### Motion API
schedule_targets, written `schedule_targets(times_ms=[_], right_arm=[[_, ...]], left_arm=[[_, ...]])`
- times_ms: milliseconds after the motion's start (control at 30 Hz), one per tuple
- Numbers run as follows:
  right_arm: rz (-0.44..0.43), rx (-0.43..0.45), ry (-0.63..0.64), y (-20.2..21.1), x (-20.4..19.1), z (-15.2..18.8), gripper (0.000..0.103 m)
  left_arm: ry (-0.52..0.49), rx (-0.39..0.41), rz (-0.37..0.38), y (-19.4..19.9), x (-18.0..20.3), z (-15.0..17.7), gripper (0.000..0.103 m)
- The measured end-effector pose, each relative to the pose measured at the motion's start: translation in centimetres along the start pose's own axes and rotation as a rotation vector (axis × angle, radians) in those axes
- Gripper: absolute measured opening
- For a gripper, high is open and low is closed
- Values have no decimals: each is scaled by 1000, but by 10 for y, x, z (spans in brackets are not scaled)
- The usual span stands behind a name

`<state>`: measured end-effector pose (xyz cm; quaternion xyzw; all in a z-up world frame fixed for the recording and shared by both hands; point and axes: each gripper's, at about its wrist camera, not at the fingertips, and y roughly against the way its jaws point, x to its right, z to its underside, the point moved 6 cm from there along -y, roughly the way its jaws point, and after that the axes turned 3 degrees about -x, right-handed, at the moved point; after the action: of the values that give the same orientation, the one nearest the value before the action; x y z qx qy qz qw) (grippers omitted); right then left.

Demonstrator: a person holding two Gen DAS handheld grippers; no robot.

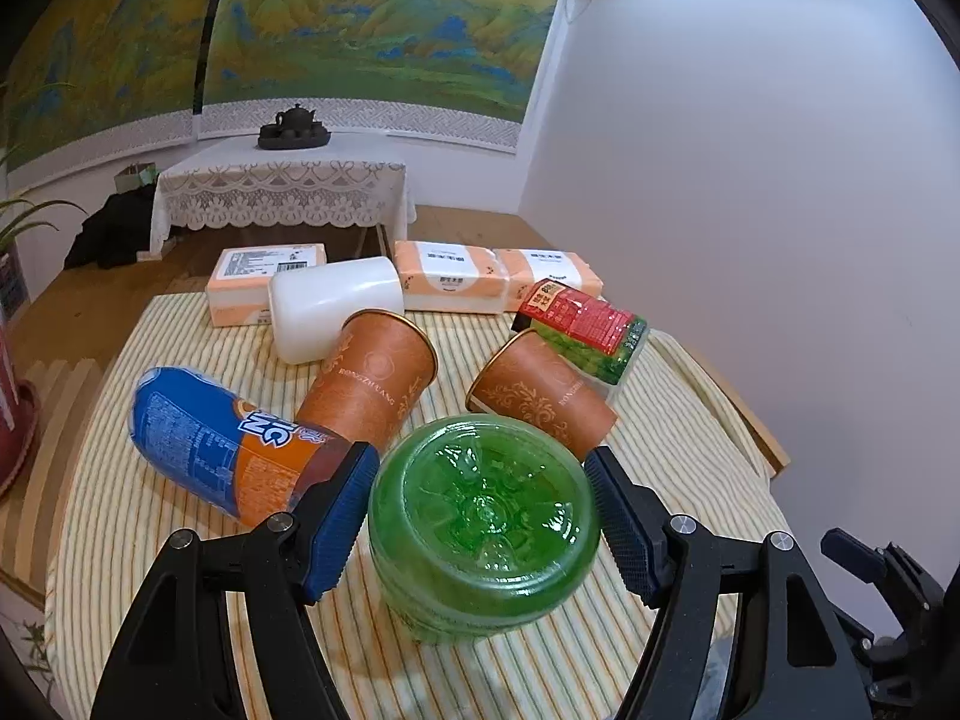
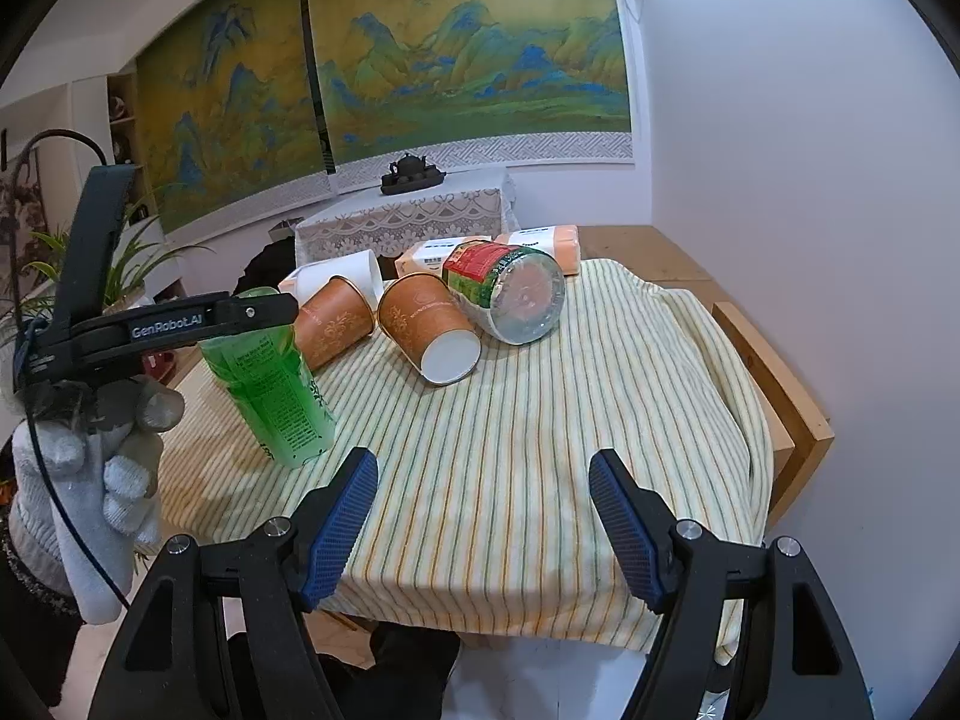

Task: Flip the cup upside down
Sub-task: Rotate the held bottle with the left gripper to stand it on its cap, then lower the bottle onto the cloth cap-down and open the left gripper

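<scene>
Two brown paper cups (image 1: 372,384) (image 1: 540,396) lie on their sides on the striped cloth, and a white cup (image 1: 333,306) lies on its side behind them. The right wrist view shows the same brown cups (image 2: 333,321) (image 2: 429,324) and white cup (image 2: 345,279). A green bottle (image 1: 480,516) stands base up, slightly tilted. My left gripper (image 1: 480,459) is open above it, one finger on each side with small gaps. My right gripper (image 2: 483,462) is open over bare cloth near the front edge, holding nothing.
A blue and orange bottle (image 1: 210,438) lies at the left and a red and green bottle (image 1: 579,327) at the back right. Tissue packs (image 1: 450,279) line the far edge. A gloved hand (image 2: 90,480) holds the left gripper. The wooden table edge (image 2: 774,372) runs along the right.
</scene>
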<state>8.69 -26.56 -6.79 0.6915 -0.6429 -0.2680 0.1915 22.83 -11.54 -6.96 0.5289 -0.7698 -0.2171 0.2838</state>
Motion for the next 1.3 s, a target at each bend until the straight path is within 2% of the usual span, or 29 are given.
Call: schedule_targets(times_ms=[67,167,300,967,1067,1300], right_arm=[[-1,-1,2,0,-1,0,69],[-2,-1,5,1,-1,0,69],[-4,1,3,1,-2,-1,69],[11,35,9,6,-32,-2,72],[12,45,19,7,-41,-1,80],[1,39,32,3,-63,9,81]], left_arm=[[-14,0,2,-1,2,0,77],[-30,17,8,1,5,-2,94],[-57,39,-15,8,8,-4,100],[-55,133,-134,97,-20,26,102],[-34,125,-166,110,-32,40,102],[-1,84,-223,125,-51,78,102]])
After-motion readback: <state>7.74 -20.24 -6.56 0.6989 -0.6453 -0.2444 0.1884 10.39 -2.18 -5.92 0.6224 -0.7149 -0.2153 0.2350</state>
